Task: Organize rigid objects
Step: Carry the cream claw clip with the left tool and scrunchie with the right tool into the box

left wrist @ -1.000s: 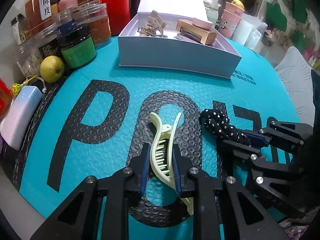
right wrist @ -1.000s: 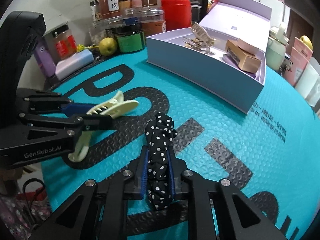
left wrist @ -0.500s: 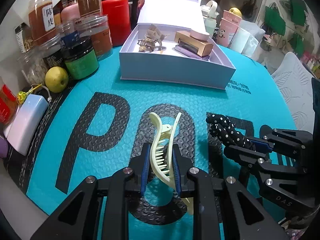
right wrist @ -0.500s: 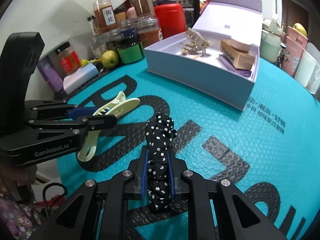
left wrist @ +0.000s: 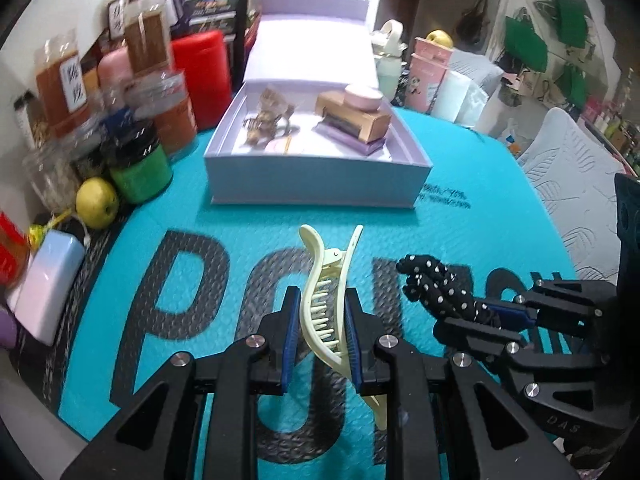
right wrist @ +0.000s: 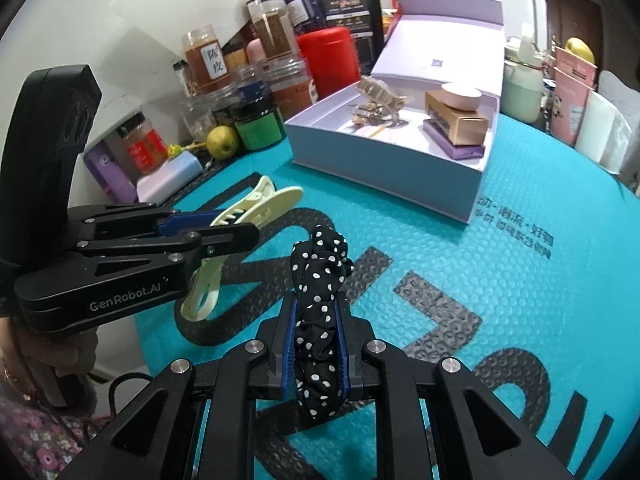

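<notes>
Cream hair claw (left wrist: 325,304) in left tool (left wrist: 322,322)

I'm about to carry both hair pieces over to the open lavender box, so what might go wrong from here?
The cream claw clip is pinched across its toothed middle by the left gripper, its long ends free, so it may pivot or slip. The lavender box already holds another clip and small cartons, leaving little room. The right gripper with its polka-dot scrunchie travels close beside; they may collide.

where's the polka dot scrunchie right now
The scrunchie is clamped in the right gripper, above the teal mat, right of the cream hair clip.
</notes>
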`<state>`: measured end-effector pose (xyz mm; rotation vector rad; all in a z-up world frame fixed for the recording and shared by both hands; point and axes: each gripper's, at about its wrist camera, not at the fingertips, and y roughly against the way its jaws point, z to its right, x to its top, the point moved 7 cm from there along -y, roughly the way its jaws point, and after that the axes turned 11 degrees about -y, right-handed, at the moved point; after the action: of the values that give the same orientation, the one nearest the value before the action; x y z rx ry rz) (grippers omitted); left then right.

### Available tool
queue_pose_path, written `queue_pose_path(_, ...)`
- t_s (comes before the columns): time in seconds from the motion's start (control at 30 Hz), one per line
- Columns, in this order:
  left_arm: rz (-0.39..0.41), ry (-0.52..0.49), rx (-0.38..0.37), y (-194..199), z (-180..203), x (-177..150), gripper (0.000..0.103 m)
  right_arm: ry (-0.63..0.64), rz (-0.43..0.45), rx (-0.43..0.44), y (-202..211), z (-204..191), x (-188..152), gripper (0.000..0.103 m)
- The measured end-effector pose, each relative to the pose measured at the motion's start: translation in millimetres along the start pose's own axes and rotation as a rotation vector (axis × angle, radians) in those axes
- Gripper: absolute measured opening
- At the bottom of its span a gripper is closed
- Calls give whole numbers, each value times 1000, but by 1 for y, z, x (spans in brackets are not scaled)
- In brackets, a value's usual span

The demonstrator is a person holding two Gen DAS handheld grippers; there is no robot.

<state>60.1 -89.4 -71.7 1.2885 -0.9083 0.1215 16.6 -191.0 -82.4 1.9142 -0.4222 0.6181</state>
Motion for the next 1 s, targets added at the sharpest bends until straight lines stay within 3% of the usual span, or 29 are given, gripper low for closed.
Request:
queue_pose_path(0.43,25,-83,-30,4,16,25,21,-60,36,-5,21,10,6,17)
queue_pose_path(1.0,46,-127,-69,-7,29,58,21,-23,29,-23,25,20,35,17)
